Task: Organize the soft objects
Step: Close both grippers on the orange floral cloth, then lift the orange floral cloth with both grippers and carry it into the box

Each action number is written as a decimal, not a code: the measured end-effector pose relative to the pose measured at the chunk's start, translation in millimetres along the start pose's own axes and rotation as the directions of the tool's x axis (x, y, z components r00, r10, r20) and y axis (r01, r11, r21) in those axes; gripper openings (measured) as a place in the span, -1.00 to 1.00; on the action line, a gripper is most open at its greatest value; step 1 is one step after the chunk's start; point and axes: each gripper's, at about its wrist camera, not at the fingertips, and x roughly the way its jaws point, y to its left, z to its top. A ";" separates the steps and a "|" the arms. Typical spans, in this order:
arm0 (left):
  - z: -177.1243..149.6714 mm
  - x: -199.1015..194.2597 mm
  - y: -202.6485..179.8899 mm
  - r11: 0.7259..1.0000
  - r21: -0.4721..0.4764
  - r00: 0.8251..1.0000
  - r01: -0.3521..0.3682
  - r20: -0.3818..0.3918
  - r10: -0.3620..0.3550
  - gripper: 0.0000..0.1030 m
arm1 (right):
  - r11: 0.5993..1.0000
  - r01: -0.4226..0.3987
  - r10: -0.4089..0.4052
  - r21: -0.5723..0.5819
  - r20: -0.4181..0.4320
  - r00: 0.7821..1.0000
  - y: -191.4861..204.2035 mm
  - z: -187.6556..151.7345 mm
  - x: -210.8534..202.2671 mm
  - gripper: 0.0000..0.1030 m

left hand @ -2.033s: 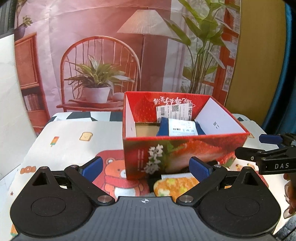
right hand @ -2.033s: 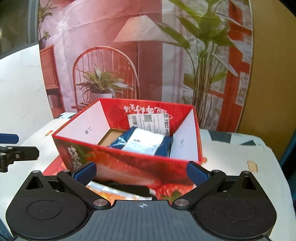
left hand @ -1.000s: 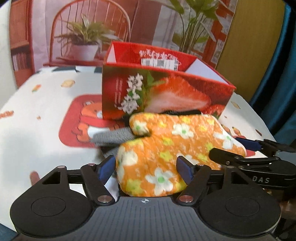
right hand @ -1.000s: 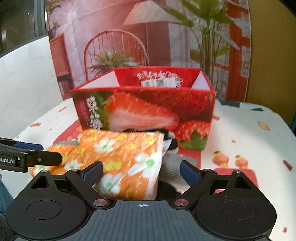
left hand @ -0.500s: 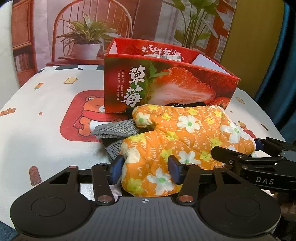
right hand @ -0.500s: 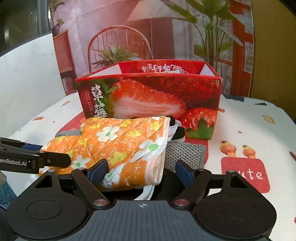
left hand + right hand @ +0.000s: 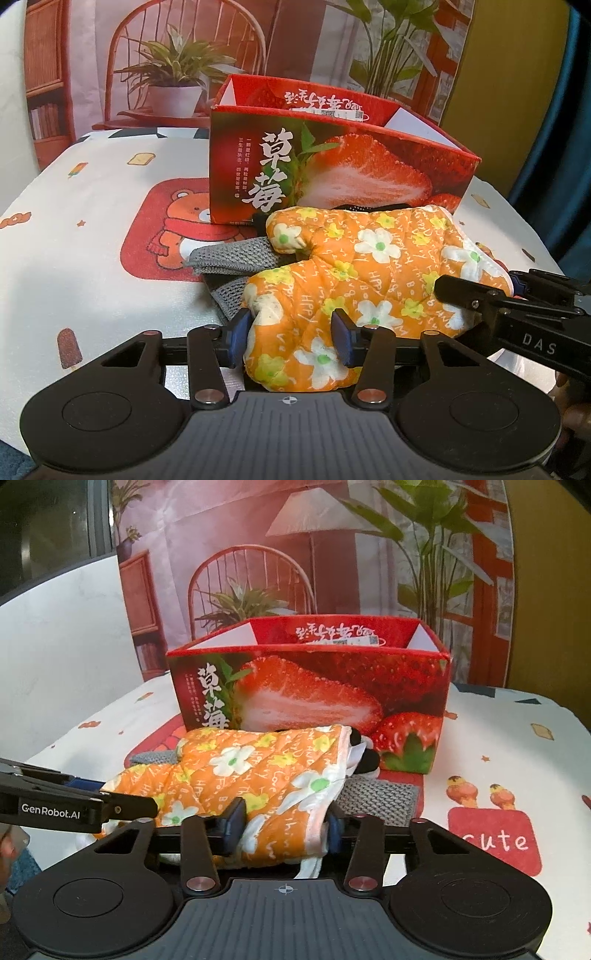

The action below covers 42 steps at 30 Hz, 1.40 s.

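An orange flowered oven mitt (image 7: 369, 266) lies on the table in front of the red strawberry box (image 7: 332, 158), on top of a grey knitted cloth (image 7: 236, 254). My left gripper (image 7: 290, 334) is closing, and its blue pads squeeze the mitt's rounded finger end. My right gripper (image 7: 284, 827) is also closing, with the mitt (image 7: 258, 771) bunched between its pads at the white-edged cuff end. In the right wrist view the box (image 7: 314, 686) stands just behind the mitt. The grey cloth (image 7: 376, 794) sticks out to the right.
A small black and white soft thing (image 7: 364, 753) peeks out under the mitt's cuff, against the box. The tablecloth (image 7: 74, 221) is white with bear and "cute" prints. A printed backdrop hangs behind the table. The table's edge curves close on the left and right.
Both pairs of jaws have narrowed from wide open onto the mitt, the right one most in the last half second. The mitt is now pinched and bunched at both ends.
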 end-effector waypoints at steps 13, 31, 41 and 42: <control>0.3 -1.1 -0.9 1.000 0.011 1.000 0.005 0.003 -0.005 -0.10 | 1.000 -0.014 0.014 -0.011 0.022 1.000 3.4 2.5 -5.7 -0.64; 3.2 -12.0 10.2 0.997 -0.060 0.998 0.055 0.021 -0.054 -0.45 | 1.000 -0.005 0.005 0.003 0.004 1.000 -1.9 -2.7 -1.7 -0.73; 7.4 -25.7 10.5 0.997 -0.044 0.994 0.059 0.095 -0.055 -0.74 | 1.000 -0.026 0.025 0.013 0.025 0.999 -1.6 -0.1 -6.5 -0.74; 8.8 -27.9 9.8 0.998 -0.039 0.993 0.059 0.106 -0.055 -0.74 | 1.000 -0.028 0.028 0.010 0.034 0.999 -1.4 1.0 -8.5 -0.75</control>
